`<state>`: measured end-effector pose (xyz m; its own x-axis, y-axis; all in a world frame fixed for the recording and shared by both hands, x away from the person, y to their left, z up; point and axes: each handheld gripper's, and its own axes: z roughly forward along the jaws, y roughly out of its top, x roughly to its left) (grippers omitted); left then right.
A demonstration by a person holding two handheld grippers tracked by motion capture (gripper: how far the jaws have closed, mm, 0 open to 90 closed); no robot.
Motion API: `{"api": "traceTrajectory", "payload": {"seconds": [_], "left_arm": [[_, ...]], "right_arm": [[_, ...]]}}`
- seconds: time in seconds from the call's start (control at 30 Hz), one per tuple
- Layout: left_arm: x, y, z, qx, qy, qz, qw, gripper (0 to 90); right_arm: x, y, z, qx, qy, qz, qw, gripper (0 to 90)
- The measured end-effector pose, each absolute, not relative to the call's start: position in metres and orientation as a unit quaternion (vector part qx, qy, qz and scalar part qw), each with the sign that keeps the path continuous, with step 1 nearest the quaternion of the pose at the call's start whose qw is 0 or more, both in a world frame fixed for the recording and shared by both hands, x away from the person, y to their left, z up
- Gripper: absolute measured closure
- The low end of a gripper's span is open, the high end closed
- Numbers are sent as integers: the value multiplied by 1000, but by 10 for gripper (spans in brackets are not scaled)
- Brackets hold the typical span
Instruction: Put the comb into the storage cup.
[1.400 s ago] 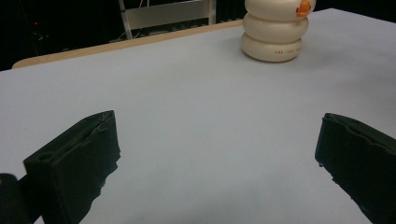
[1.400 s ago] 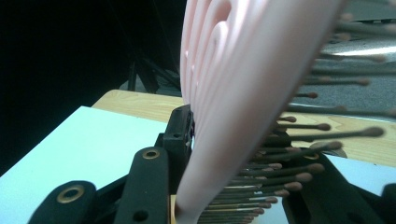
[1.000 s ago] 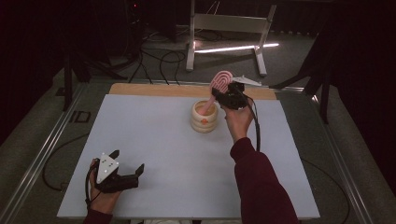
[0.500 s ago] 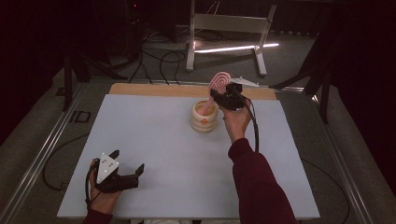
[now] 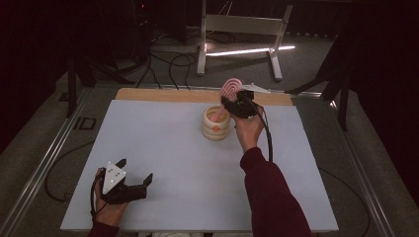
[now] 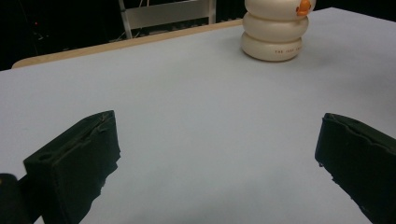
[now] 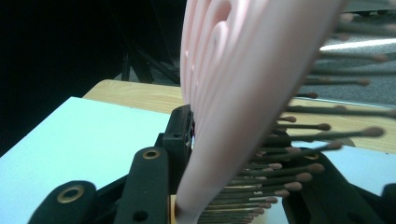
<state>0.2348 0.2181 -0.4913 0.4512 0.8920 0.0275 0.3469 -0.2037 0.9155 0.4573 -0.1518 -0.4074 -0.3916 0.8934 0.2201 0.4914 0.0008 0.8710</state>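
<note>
Our right gripper is clamped on the pink brush, which stands upright, handle end down in the holder near the mat's far edge. Our left gripper rests wide open and empty by the near-left corner, with open room between.

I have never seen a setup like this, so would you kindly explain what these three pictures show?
A person sits at a table covered with a pale sheet, holding a two-jawed grasping tool in each hand. The high view looks down from above. The other two come from cameras riding on each tool, looking along its black jaws. The left tool rests near the table's near edge, jaws open with nothing between them. The right tool is shut on a pink hairbrush, holding it head up with its handle in a cream ribbed holder. The right tool's view shows the hairbrush's bristles up close.
</note>
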Motion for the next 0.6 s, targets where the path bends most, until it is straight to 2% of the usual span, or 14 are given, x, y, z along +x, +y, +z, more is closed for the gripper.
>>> {"api": "traceTrajectory", "payload": {"seconds": [0.6], "left_arm": [[235,218,-491,717,433,297,459,6]], "right_arm": [[459,-145,-415,513,681,480,207,640]]}}
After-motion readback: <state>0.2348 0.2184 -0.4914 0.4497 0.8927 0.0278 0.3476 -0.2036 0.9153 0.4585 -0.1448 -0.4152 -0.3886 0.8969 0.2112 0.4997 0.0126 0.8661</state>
